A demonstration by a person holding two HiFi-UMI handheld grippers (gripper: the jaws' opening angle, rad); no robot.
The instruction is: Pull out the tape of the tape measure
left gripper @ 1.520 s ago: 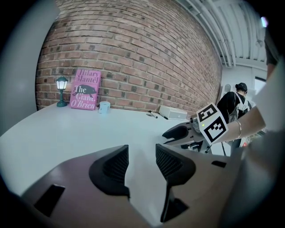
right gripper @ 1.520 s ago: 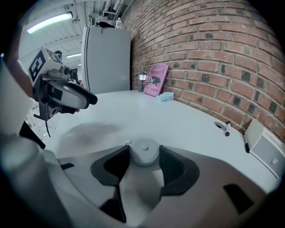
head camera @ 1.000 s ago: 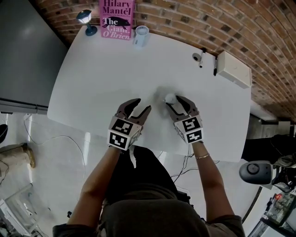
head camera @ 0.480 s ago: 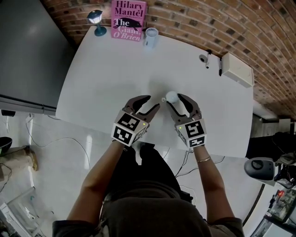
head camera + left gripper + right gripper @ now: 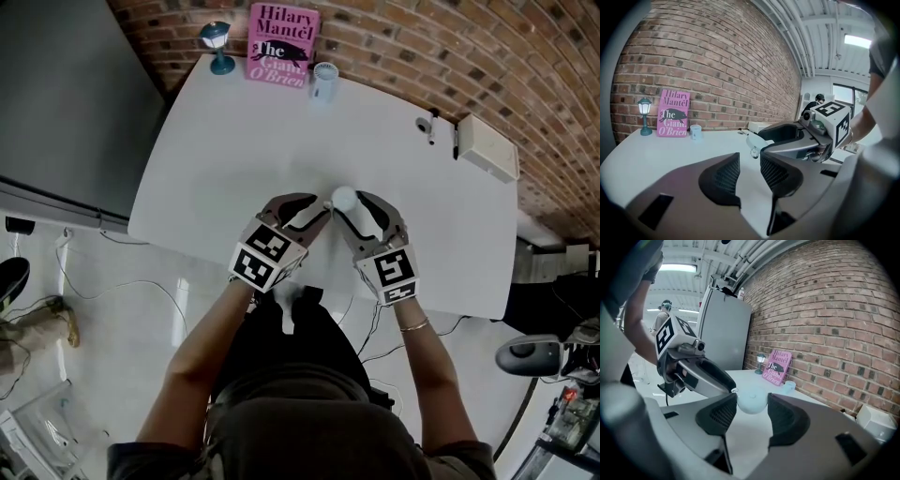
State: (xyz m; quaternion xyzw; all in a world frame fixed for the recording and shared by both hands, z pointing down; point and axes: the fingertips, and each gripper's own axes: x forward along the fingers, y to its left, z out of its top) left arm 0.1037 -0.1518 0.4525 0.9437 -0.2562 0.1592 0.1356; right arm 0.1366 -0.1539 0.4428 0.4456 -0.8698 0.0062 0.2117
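Right gripper (image 5: 753, 414) fingers clasp the tape measure (image 5: 344, 197), left gripper (image 5: 750, 169) fingers narrowly apart; book (image 5: 282, 44) reads "Hilary Mantel".

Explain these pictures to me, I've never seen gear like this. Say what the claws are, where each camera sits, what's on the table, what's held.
A person holds a two-jaw gripper in each hand. One picture is from a head camera looking down; the other two are from cameras riding on each gripper. The white table carries a pink book, a lamp, a cup and a white box. The right gripper is shut on a pale round tape measure. The left gripper is open and empty, near the tape's ring.
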